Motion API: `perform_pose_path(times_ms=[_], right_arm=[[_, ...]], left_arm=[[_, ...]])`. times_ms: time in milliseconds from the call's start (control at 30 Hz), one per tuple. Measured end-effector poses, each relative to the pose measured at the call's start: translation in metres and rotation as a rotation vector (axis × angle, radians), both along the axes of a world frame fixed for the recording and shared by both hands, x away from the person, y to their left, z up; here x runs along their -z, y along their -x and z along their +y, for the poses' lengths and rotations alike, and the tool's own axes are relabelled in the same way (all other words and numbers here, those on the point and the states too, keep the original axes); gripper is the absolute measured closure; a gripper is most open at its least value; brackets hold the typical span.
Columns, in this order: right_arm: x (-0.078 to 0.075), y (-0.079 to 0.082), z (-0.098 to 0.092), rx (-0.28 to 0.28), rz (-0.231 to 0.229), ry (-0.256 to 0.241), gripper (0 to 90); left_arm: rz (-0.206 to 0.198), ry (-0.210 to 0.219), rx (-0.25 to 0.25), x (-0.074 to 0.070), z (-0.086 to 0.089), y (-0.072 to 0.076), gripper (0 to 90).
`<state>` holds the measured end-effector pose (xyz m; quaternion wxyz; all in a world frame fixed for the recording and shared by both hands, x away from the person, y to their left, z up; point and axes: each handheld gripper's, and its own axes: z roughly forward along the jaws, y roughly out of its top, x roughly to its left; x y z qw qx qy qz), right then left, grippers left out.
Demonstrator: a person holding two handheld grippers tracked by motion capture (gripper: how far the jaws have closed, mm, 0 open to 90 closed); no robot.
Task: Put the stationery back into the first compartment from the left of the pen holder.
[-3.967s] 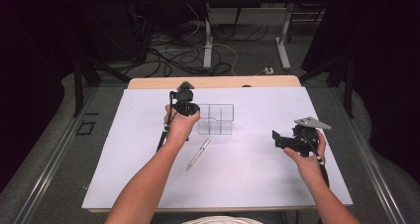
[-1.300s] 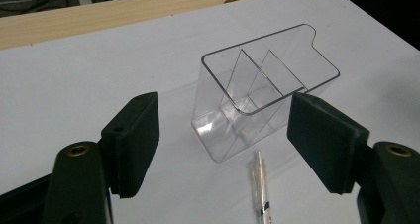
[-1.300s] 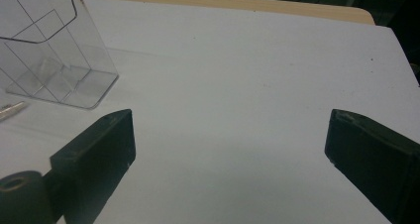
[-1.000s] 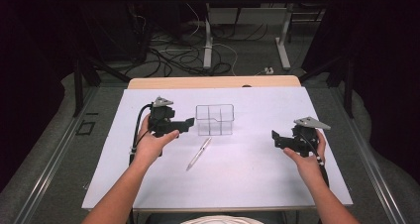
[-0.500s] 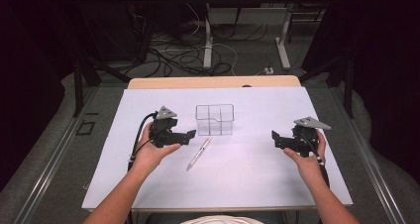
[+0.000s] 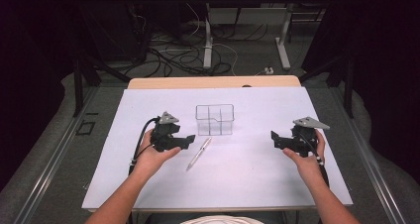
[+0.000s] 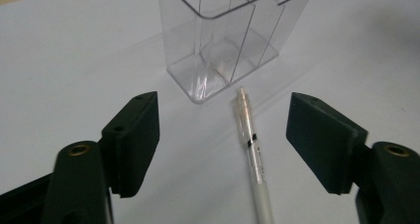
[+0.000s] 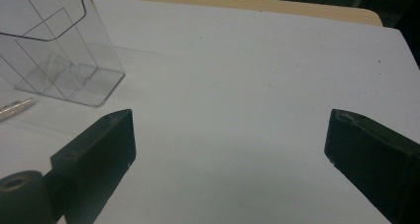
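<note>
A clear plastic organizer (image 6: 214,119) with several compartments stands empty near the middle of the white table; it also appears as the organizer (image 7: 233,35) and the organizer (image 8: 57,50). A white pen with a clear tip (image 6: 198,153) lies just in front of it, pointing at it, pen (image 7: 253,159); its tip (image 8: 15,108) peeks in at the left. My left gripper (image 6: 189,140) hovers open just left of the pen, the pen lying between its jaws in the left gripper view (image 7: 223,144). My right gripper (image 6: 274,139) is open at the table's right, holding nothing (image 8: 230,152).
The white table (image 6: 247,184) has a wooden strip (image 6: 213,82) along its far edge. Beyond it the floor holds cables (image 6: 163,50) and desk legs (image 6: 208,30). Metal rails (image 6: 44,179) flank the table.
My left gripper came down from above the organizer to the left and forward, then turned toward the pen. The right gripper stayed still.
</note>
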<state>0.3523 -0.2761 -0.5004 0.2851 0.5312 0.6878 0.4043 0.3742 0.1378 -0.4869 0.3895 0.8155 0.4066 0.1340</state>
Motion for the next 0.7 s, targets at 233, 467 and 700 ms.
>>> perform_pose_path(times_ms=[233, 467, 700], right_arm=[[0.0, 0.0, 0.001, -0.01, 0.005, -0.001, 5.2], [0.0, 0.001, 0.001, -0.003, 0.013, -0.01, 5.3], [0.0, 0.001, 0.001, -0.001, 0.008, -0.01, 5.3]], left_arm=[[0.049, -0.055, 0.022, 0.009, -0.003, 0.001, 35.4], [0.104, -0.07, 0.032, 0.018, -0.009, 0.003, 41.0], [0.165, -0.093, 0.025, 0.027, -0.015, 0.006, 48.4]])
